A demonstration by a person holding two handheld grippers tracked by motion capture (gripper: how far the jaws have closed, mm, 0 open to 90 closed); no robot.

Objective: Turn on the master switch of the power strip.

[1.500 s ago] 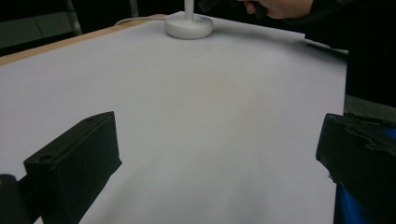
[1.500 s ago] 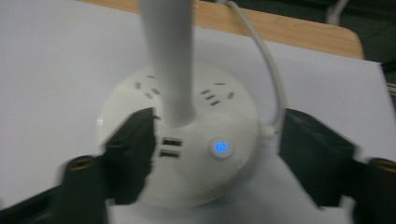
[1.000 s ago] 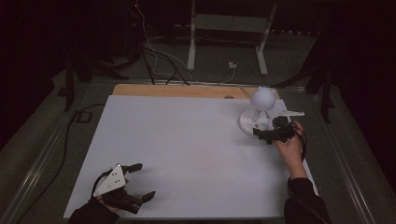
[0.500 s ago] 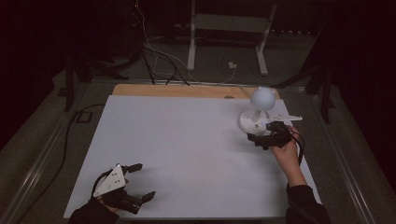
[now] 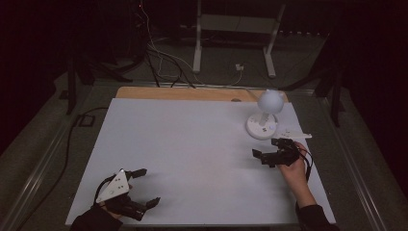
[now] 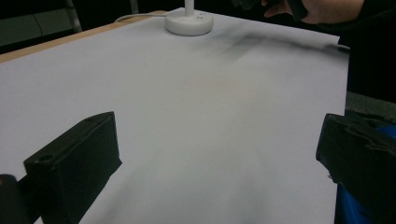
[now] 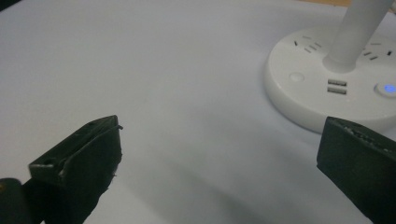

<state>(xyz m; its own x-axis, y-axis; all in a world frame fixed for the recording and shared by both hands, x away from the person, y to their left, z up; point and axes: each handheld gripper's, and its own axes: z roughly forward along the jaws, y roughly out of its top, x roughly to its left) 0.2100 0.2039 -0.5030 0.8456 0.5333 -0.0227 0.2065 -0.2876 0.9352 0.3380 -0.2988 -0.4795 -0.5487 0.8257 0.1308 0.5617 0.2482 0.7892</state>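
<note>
One lamp (image 5: 263,118) just beyond right tongs (image 5: 267,150)

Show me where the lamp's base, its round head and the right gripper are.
lamp base (image 7: 322,88), right gripper view, its white top surface.
lamp head (image 5: 270,100), high view, middle of the globe.
right gripper (image 5: 266,148), high view, between its open jaws.

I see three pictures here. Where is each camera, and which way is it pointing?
High view: fixed above the person's side, looking forward and down on the white table; shows both forearms, the left claw and the right claw.
Left claw view: rides the left claw, looking across the table to the lamp; its jaws show wide apart.
Right claw view: rides the right claw, close to the lamp's base; jaws apart.
All three share the lamp.
</note>
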